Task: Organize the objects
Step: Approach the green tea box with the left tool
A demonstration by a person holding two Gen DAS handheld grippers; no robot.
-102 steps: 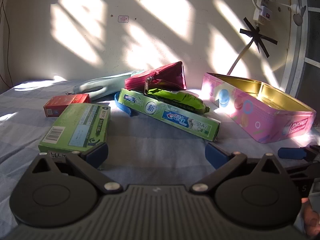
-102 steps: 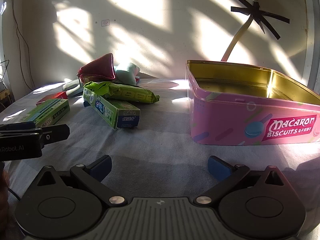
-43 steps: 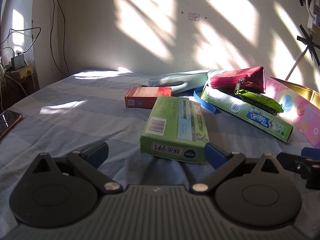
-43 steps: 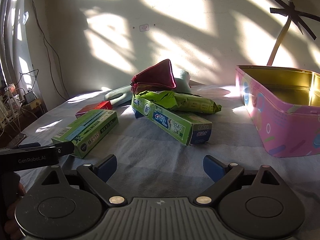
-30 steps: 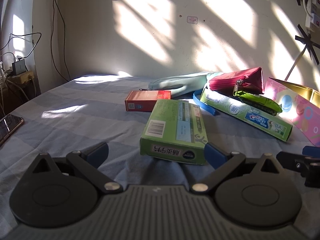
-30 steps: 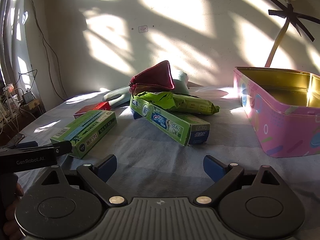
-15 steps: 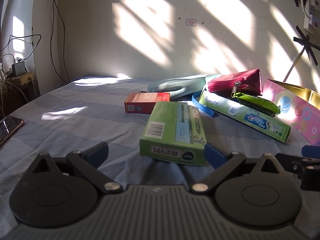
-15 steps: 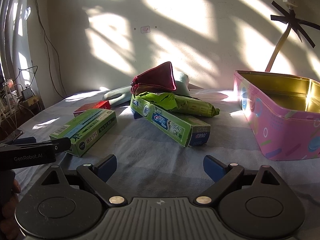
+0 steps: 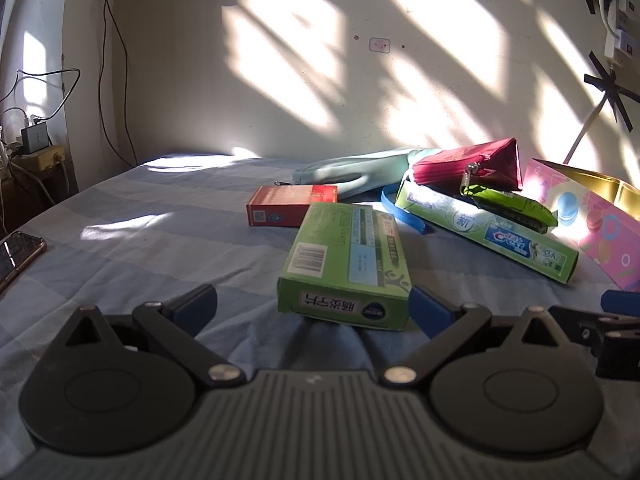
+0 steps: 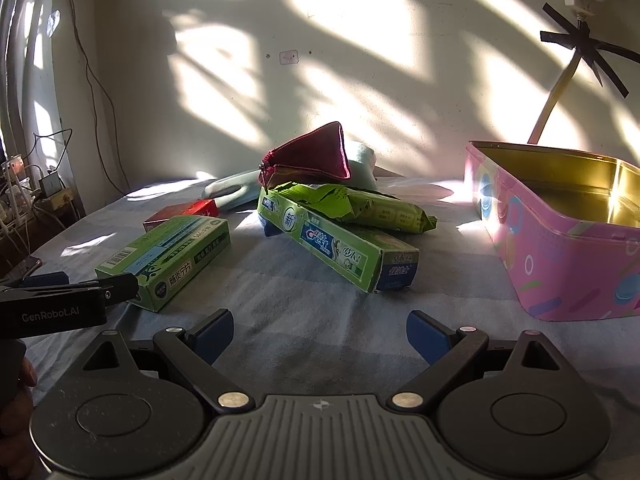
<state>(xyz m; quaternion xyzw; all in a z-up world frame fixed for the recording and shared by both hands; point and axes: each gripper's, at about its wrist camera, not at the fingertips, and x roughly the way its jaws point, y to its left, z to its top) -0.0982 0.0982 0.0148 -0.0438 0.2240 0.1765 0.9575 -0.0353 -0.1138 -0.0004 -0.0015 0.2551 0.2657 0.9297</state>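
The left gripper (image 9: 310, 306) has its fingers spread wide and grips nothing; its blue fingertips (image 9: 195, 307) sit low over the blue striped bedsheet (image 9: 140, 240). The green box (image 9: 348, 264) lies flat on the sheet with its near short end just ahead of the gap, close beside the right-hand pad. Its long axis runs away from the gripper toward the wall, leaning slightly to the right, and the barcode end faces the camera.

The right gripper (image 10: 320, 334) is likewise open and empty, over bare sheet, and the left gripper shows at the left edge of its view beside the green box.

Taking the green box as the landmark: the red box (image 9: 290, 210) lies just behind its far end, long axis crosswise to it. Behind that stretches a pale green glove (image 9: 352, 172), lying lengthwise along the wall. To the right of the green box is the toothpaste box (image 9: 488, 232), its long axis running diagonally from the far left to the near right, with its end cap toward the right gripper. On top of it rests a green wipes packet (image 10: 360, 206), lying along the same diagonal, and above that a dark red zip pouch (image 9: 476, 166) with its zipper pull hanging down. A blue band (image 9: 400, 212) curves out from under the far end of the toothpaste box. Farther right again stands the pink biscuit tin (image 10: 560, 264), open at the top, its gold inside lit by sun. Far left of the green box, at the edge of the bed, lies a phone (image 9: 16, 256).
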